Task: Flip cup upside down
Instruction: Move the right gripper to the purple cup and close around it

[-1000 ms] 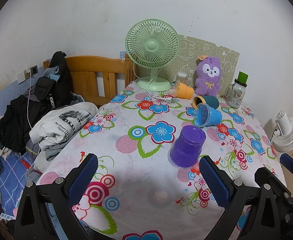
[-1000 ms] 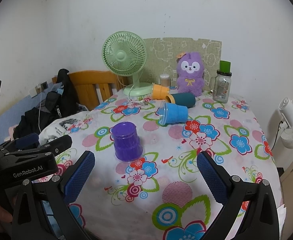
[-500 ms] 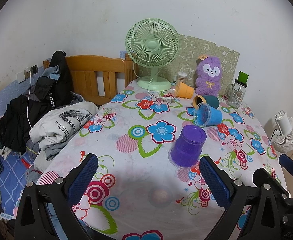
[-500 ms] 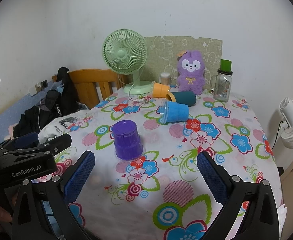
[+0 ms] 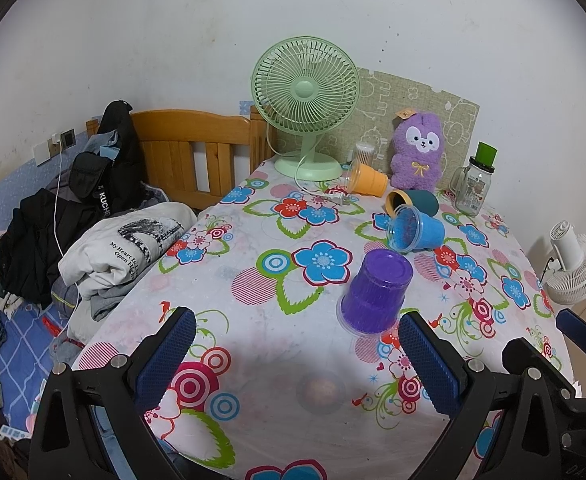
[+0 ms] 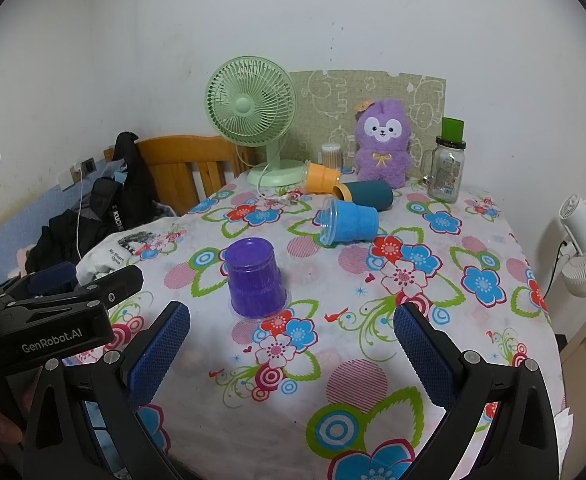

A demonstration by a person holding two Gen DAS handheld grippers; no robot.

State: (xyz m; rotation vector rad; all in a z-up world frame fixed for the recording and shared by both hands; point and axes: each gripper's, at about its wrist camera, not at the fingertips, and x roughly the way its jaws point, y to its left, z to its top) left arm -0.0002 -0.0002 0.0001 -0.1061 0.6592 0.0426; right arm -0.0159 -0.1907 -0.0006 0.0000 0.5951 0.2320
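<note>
Purple cup [image 5: 374,293] stands rim-down, base up, on the flowered desk [image 5: 253,272], near the front edge; also seen in the right wrist view [image 6: 255,279]. Judged: this 1 is already flipped. 3 other cups lie on their sides farther back: blue cup [image 6: 349,221], teal cup [image 6: 367,196], orange cup [image 6: 322,177].

Left tool [image 5: 297,354]: fingers spread wide, holding nothing, low over the front of the desk, purple cup just ahead and to its right. Right tool [image 6: 291,352]: fingers likewise wide apart, empty, purple cup ahead and slightly left.

Handling estimate: thin plastic, light, stiff enough but the wall may flex under a hard squeeze; smooth, tapered side could slip. The blue cup on its side may roll when touched. Best hold looks to be across the mid-wall, clear of the thin flared rim, with light closing force.
</note>
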